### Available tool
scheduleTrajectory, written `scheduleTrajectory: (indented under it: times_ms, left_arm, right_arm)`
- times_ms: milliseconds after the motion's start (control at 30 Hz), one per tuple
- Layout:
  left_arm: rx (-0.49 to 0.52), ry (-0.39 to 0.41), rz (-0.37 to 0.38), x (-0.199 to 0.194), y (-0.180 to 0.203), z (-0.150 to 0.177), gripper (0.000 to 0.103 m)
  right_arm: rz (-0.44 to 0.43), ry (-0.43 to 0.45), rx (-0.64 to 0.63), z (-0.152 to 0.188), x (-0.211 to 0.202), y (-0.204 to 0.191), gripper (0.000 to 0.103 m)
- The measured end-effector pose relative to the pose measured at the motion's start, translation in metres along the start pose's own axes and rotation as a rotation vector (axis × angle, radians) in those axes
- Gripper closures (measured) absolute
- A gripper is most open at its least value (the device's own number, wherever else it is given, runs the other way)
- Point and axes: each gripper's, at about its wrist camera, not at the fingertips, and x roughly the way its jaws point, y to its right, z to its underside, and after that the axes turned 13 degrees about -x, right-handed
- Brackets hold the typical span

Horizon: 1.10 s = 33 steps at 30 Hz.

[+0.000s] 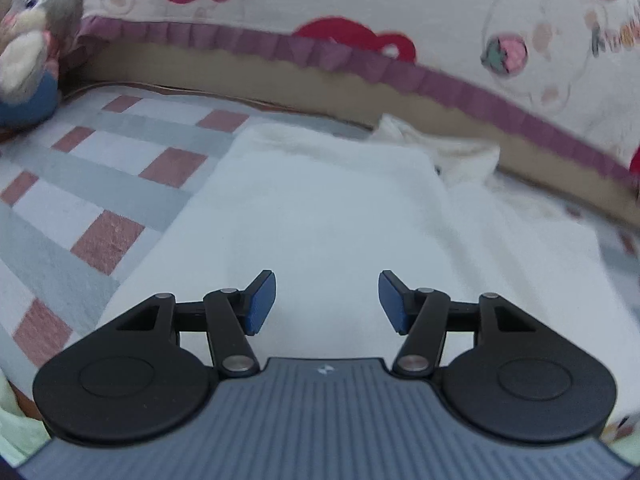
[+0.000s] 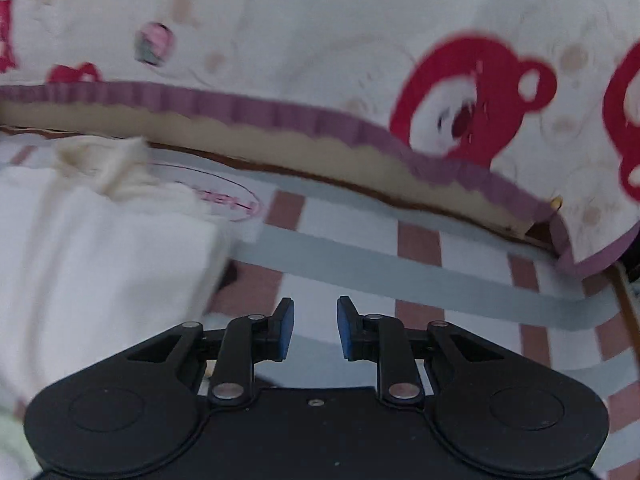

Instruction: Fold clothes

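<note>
A: Where is the garment?
B: The white garment [image 1: 320, 220] lies flat on the checked sheet [image 1: 100, 184] of a bed, folded to a long panel, with a crumpled cream bit [image 1: 452, 152] at its far end near the quilt [image 1: 360, 0].
A: And the left gripper [image 1: 327, 302]?
B: It hangs over the near part of the garment, fingers [image 1: 262, 302] well apart, nothing between them. Whether the tips touch the cloth, I cannot tell.
A: The right gripper [image 2: 316, 330]?
B: It is off to the garment's right side, over bare sheet [image 2: 400, 272]. Its fingers [image 2: 286, 328] stand narrow, with a gap and nothing in it. The garment's edge [image 2: 100, 260] shows at the left of that view, blurred.
A: Anything else around?
B: The bear-print quilt with a purple frill [image 2: 280, 110] runs along the far side, and a plush rabbit [image 1: 28, 40] sits in the far left corner of the left view.
</note>
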Motion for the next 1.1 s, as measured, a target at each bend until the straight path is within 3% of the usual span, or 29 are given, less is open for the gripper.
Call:
scheduleTrajectory:
  times_ms: [67,167,233,300,400,500,600,667,733,800,833,900,967,1033,1100]
  left_arm:
    - [0.004,-0.015,-0.006,0.003,0.0,0.0,0.046]
    - [-0.013,-0.053,-0.092,0.004,0.006,-0.011,0.046]
    - [-0.026,-0.097,-0.12,0.01,0.021,-0.032,0.048]
    - [-0.011,-0.053,-0.079,0.011,0.044,-0.064,0.047]
    - [0.028,0.047,-0.088,0.011,0.058,-0.104,0.046]
    - [0.049,0.042,-0.069,0.027,0.052,-0.121,0.045]
    - [0.116,0.101,-0.126,0.048,0.026,-0.1,0.039]
    - [0.165,0.114,-0.192,0.067,0.002,-0.074,0.039]
    - [0.091,-0.008,-0.186,0.081,-0.024,-0.076,0.042]
    - [-0.107,-0.109,-0.103,0.086,-0.05,-0.095,0.043]
    - [-0.17,-0.119,-0.079,0.085,-0.057,-0.104,0.043]
    - [-0.174,-0.061,-0.064,0.08,-0.059,-0.114,0.043]
    - [-0.143,-0.046,-0.115,0.083,-0.058,-0.115,0.042]
    - [-0.173,-0.076,-0.101,0.093,-0.065,-0.111,0.042]
    - [-0.281,-0.149,-0.044,0.108,-0.078,-0.111,0.042]
  right_arm:
    - [-0.009,0.026,0.019,0.008,0.022,-0.001,0.077]
    - [0.034,0.129,-0.12,0.01,0.039,-0.025,0.078]
    - [0.061,0.134,-0.136,-0.001,0.051,-0.029,0.078]
    - [0.074,0.133,-0.115,-0.013,0.062,-0.028,0.078]
    - [0.08,0.175,-0.043,-0.028,0.06,-0.021,0.078]
    - [0.012,0.246,0.03,-0.025,0.044,-0.014,0.077]
    - [-0.112,0.228,0.186,-0.016,0.045,-0.008,0.074]
    - [-0.244,0.256,0.324,-0.001,0.051,-0.01,0.07]
    - [-0.306,0.256,0.319,0.01,0.056,-0.023,0.071]
    - [-0.312,0.241,0.245,0.014,0.057,-0.038,0.071]
    - [-0.322,0.244,0.226,0.014,0.057,-0.041,0.071]
    - [-0.338,0.248,0.223,0.011,0.061,-0.043,0.069]
    - [-0.34,0.239,0.261,0.005,0.068,-0.041,0.062]
    - [-0.359,0.208,0.264,0.0,0.078,-0.04,0.06]
    - [-0.362,0.193,0.265,0.002,0.084,-0.04,0.059]
